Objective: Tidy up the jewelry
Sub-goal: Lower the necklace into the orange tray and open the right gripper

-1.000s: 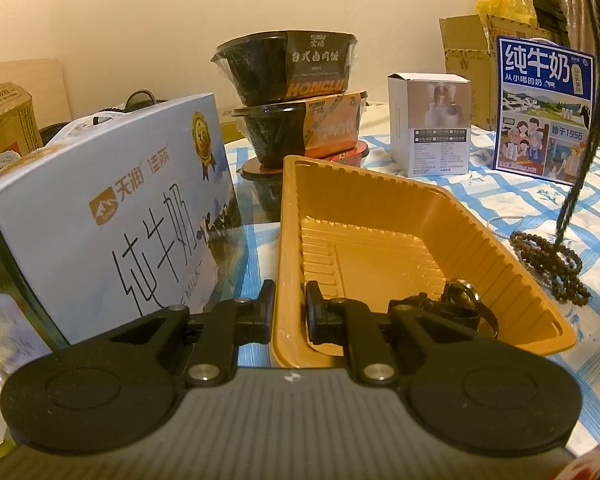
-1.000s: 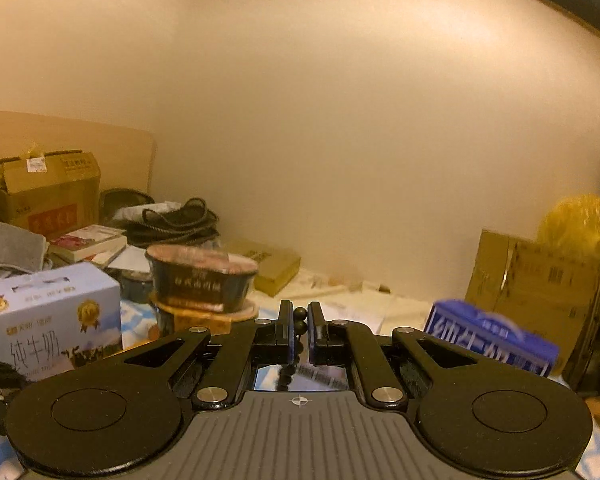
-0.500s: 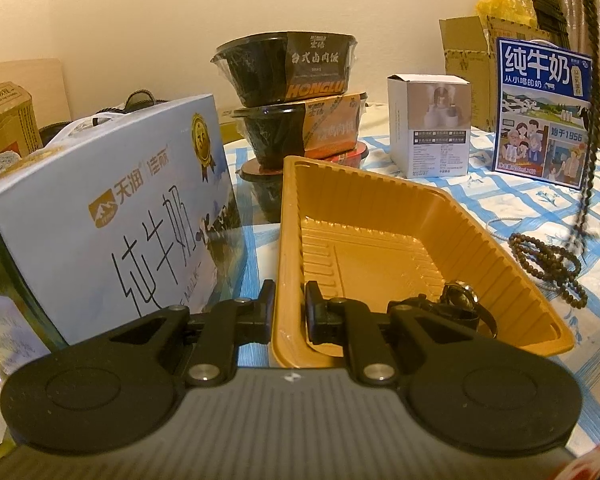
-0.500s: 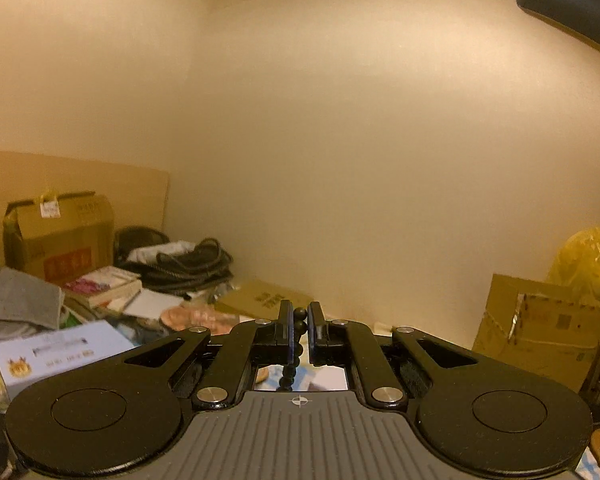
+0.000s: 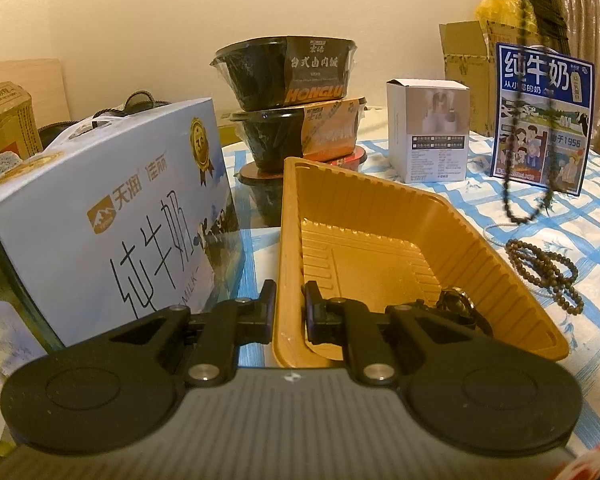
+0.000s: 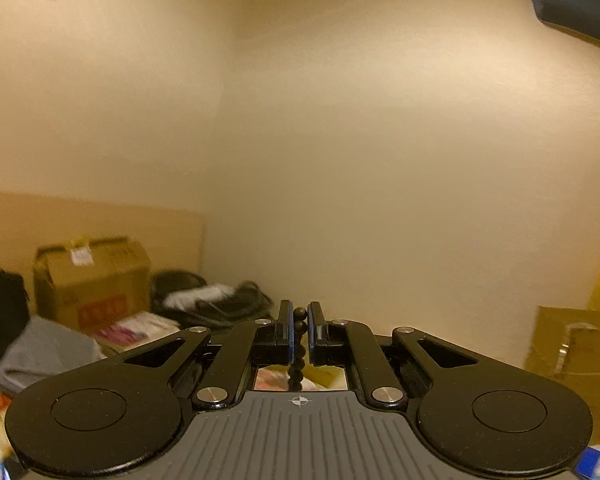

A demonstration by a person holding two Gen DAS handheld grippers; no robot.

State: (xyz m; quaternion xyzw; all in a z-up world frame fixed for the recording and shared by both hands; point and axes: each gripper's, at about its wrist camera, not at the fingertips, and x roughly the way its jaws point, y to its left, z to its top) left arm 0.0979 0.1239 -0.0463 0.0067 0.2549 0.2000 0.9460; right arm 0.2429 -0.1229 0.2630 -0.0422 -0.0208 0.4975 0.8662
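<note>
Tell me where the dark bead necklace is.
In the right hand-held gripper, the bead necklace dangles right of the orange tray.

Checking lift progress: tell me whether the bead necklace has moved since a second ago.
Yes. The bead necklace has risen; its loop now hangs before the blue milk carton.

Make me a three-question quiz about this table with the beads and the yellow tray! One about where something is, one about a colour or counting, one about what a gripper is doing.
1. Where is the dark ring-shaped trinket?
A. inside the tray
B. on the white box
C. on the bowls

2. How many black bowls are clearly stacked?
A. one
B. two
C. five

3. What is the right gripper doing?
A. wide open
B. pinching a bead strand
C. holding a box

Answers: 1 A, it lies in the tray's near corner. 2 B, one sits on another. 3 B, beads show between its closed fingers.
</note>
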